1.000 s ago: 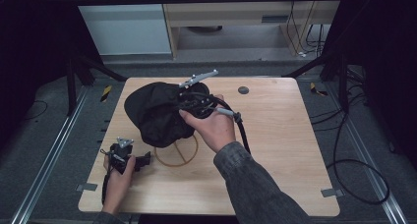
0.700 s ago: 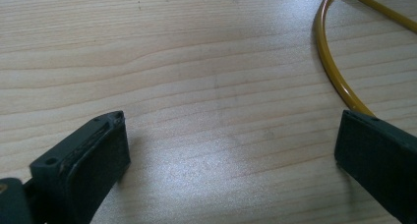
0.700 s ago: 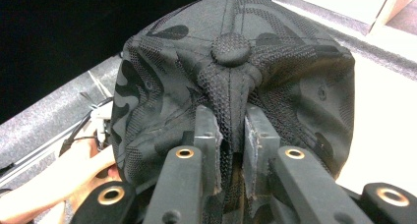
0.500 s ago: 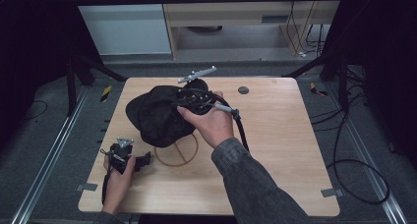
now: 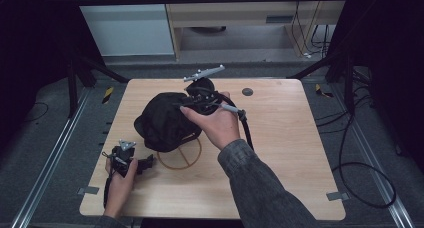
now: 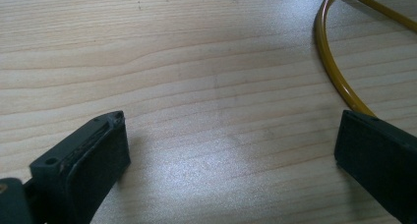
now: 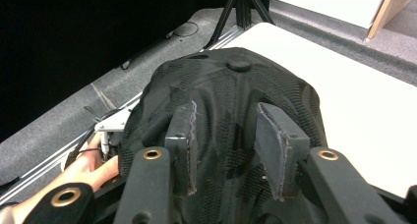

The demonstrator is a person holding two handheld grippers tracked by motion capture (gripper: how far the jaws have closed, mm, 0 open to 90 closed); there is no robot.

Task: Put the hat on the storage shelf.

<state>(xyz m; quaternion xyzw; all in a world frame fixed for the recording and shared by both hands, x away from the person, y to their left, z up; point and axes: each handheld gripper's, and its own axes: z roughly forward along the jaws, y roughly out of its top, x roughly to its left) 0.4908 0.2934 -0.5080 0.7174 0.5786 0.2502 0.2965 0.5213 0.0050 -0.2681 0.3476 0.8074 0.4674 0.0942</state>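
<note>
A black mesh cap [image 5: 162,120] sits on a yellow wire ring stand [image 5: 180,155] at the table's left middle. My right gripper [image 5: 187,105] is at the cap's right side, pointing left over its crown. In the right gripper view the cap [image 7: 236,81] lies under and between the fingers of my right gripper [image 7: 226,108]. The jaws have just been opening and the pads stand off the fabric. My left gripper [image 5: 148,162] rests near the front left edge. It is open [image 6: 231,130] over bare wood, with the yellow wire [image 6: 334,71] beside its right finger.
A small dark disc [image 5: 247,92] lies on the wooden table [image 5: 300,153] behind the right hand. A black cable [image 5: 247,130] trails from the right gripper along the sleeve. Metal rails and dark stands flank the table.
The cap's outline has settled a little lower and to the left by the right gripper. Both hands stay where they were.
</note>
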